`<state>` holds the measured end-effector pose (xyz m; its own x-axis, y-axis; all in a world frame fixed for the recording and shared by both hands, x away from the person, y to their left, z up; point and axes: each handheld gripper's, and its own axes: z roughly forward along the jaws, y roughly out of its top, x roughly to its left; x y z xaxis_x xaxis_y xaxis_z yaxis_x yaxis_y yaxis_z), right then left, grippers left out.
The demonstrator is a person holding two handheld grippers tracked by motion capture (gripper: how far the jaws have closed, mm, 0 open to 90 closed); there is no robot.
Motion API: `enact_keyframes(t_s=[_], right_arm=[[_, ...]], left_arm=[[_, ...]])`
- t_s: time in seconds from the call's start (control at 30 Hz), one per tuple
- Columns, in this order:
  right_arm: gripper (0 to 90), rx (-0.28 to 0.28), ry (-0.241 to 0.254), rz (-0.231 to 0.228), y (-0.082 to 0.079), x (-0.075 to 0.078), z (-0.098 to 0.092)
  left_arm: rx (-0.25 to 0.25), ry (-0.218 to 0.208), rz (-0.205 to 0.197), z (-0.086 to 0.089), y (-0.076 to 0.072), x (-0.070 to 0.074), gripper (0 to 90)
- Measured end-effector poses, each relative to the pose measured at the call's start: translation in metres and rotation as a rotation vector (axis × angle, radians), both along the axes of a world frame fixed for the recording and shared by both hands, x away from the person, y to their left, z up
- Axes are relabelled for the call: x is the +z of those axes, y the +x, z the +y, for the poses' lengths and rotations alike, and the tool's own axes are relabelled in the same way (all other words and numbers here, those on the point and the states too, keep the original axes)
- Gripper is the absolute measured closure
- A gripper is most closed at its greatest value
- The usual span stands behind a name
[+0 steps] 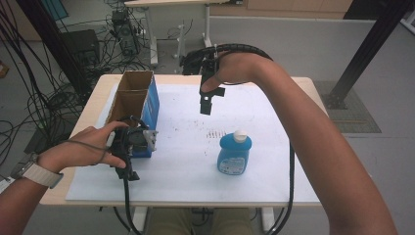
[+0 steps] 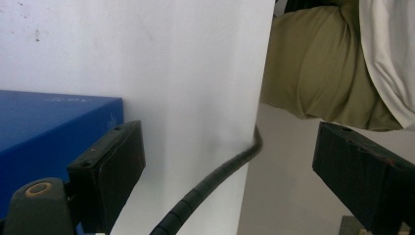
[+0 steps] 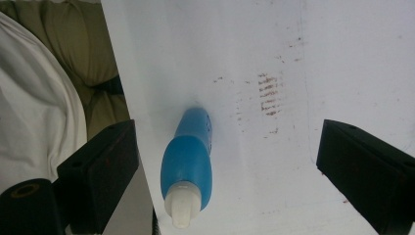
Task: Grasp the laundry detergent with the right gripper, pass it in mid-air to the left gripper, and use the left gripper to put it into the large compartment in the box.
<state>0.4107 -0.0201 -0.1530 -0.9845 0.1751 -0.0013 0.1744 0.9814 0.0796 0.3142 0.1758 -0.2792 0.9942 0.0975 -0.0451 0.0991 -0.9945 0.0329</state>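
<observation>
A blue bottle (image 1: 234,152) with a white cap stands upright on the white sheet (image 1: 186,171), right of the middle. An open cardboard box (image 1: 134,105) with blue sides stands at the left. My left gripper (image 1: 128,172) hangs at the box's near corner, jaws open and pointing toward the table's front edge. In the left gripper view the box (image 2: 49,125) lies beside the left jaw, and the left gripper (image 2: 227,142) holds nothing. My right gripper (image 1: 206,105) hovers high over the sheet's far middle, pointing down. The right gripper (image 3: 225,134) is open, with the bottle (image 3: 188,161) well below it.
Brownish scuff marks (image 1: 215,133) dot the sheet just behind the bottle. The left gripper's cable (image 2: 210,181) runs off the table's front edge. The person's lap (image 2: 313,68) sits close to that edge. Cables and a black frame post (image 1: 372,44) stand beyond the table.
</observation>
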Motion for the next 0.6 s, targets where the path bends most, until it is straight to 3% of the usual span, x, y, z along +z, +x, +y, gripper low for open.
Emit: enact_keyframes(t_s=[0.6], right_arm=[[8.4, -0.002, 0.006, -0.013, -0.0007, 0.0050, -0.0093]], left_arm=[[-0.006, 0.000, -0.002, -0.0035, 0.0032, -0.0003, 12.6]])
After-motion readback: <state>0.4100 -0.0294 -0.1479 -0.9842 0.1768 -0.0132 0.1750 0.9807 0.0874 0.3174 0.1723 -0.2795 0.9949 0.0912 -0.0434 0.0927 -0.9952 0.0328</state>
